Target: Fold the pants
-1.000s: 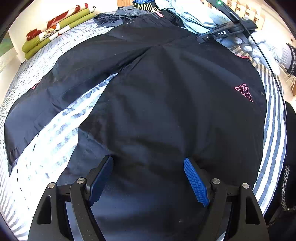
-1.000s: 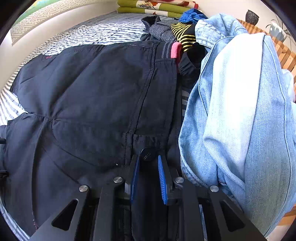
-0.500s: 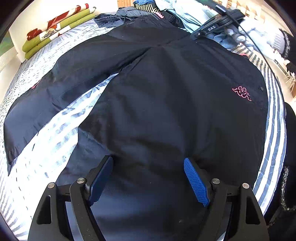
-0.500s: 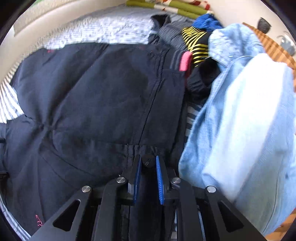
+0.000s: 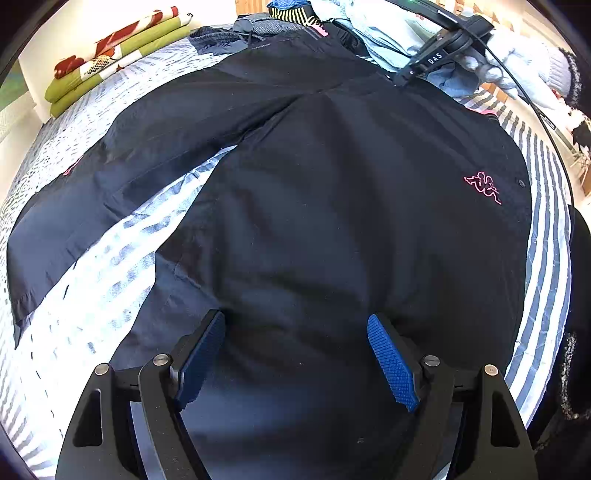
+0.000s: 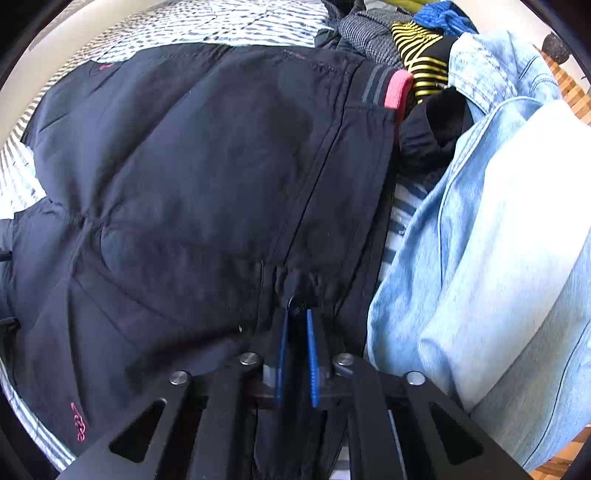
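The black pants (image 5: 332, 206) lie spread flat on the striped bed (image 5: 546, 236), their 2 legs splayed apart with a wedge of bedding showing between them. A pink logo (image 5: 483, 186) marks the leg nearest me, on its right side.

My left tool (image 5: 295, 354) points steeply down over that nearer leg. Its 2 blue pads (image 5: 391, 362) stand wide apart, with black cloth lying loose beneath and between them; nothing is gripped.

My right tool (image 6: 295, 325) points almost straight down at the waistband end of the pants (image 6: 207, 192). Its jaws have just been closing and now stand nearly together, pinching a gathered bunch of black fabric around a small dark button (image 6: 294, 304) at the fingertips. Cloth puckers into the pinch from both sides. In the left wrist view the same tool (image 5: 406, 75) appears at the far end of the pants, held by my white-gloved hand (image 5: 517, 70).

Just beside the waistband, on its right, a light-blue denim garment (image 6: 498, 240) is heaped. Beyond it lie a yellow-and-black striped item (image 6: 417, 48) and a grey knit piece (image 6: 365, 33). Folded green-and-red bedding (image 5: 110, 55) sits at the far edge of the bed.
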Tool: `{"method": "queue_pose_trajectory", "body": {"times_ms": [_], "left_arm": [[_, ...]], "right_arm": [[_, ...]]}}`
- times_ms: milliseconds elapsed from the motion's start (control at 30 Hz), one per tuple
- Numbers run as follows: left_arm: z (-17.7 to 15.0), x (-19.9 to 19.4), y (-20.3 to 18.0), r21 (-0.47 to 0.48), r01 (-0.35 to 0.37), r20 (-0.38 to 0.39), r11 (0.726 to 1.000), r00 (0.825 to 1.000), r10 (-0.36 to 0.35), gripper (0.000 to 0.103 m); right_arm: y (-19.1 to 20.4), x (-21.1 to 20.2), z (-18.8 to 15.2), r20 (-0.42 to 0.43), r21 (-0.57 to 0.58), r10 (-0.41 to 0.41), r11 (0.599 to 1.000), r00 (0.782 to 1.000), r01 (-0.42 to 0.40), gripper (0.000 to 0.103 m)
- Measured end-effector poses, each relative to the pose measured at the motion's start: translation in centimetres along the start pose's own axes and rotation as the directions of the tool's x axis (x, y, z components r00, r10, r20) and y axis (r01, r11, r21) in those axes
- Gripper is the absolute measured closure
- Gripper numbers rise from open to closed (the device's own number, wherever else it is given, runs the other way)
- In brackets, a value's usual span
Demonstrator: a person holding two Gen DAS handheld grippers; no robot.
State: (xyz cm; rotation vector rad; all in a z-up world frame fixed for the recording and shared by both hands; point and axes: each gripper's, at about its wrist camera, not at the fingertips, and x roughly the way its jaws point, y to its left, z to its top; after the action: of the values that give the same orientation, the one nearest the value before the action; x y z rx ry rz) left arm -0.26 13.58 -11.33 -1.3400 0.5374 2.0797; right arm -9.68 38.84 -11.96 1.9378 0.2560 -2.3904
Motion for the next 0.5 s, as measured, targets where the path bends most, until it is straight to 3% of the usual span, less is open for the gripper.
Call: {"method": "queue_pose_trajectory", "body": {"times_ms": [100,267,500], "left_arm": [[0.0,0.0,0.0,0.001,0.000,-0.001,1.000,1.000,0.000,0.021],[0.1,0.0,0.1,0.002,0.001,-0.005,1.000,1.000,-0.001,0.021],[0.2,0.1,0.3,0.008,0.004,-0.008,1.000,1.000,-0.003,0.021]], "right_arm": [[-0.1,0.0,-0.4,-0.011,-0.003,0.022,1.000,1.000,-0.022,0.103],[-2.0,-2.4,0.8,0.124,0.088,0.088,0.991,0.988,-0.099,0.103],[-2.0,0.6,1.9,0.058,0.089,0.056,0.994,0.997,-0.061,0.103]]}}
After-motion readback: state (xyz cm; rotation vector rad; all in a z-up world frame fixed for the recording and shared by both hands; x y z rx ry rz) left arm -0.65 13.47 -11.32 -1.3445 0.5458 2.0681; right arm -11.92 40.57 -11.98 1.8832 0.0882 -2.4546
